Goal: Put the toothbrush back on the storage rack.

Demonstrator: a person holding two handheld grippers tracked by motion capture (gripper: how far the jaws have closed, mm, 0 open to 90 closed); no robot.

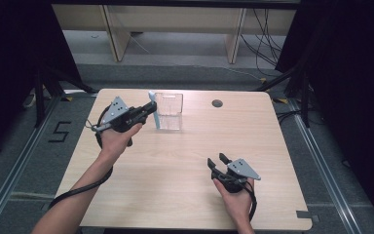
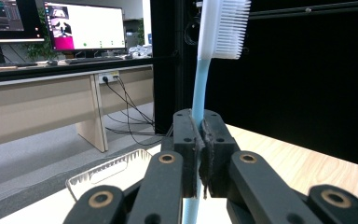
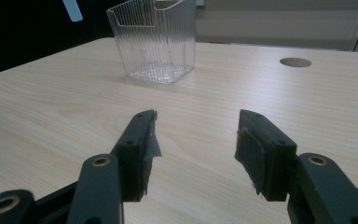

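Note:
My left gripper (image 1: 151, 107) is shut on a light blue toothbrush (image 1: 153, 102), held upright beside the left wall of a clear ribbed plastic bin (image 1: 169, 111) at the back middle of the table. In the left gripper view the toothbrush (image 2: 200, 79) rises from between the closed jaws of the left gripper (image 2: 199, 149), white bristle head on top, and the bin's rim (image 2: 109, 170) lies just below. My right gripper (image 1: 217, 161) stands open near the front right of the table. In the right gripper view the right gripper (image 3: 196, 140) holds nothing, and the bin (image 3: 154, 39) stands farther off.
The wooden table (image 1: 175, 161) has a round cable hole (image 1: 217, 103) at its back right. Desk legs and cables stand on the floor beyond the table. Monitors (image 2: 84, 25) sit on a desk in the left gripper view.

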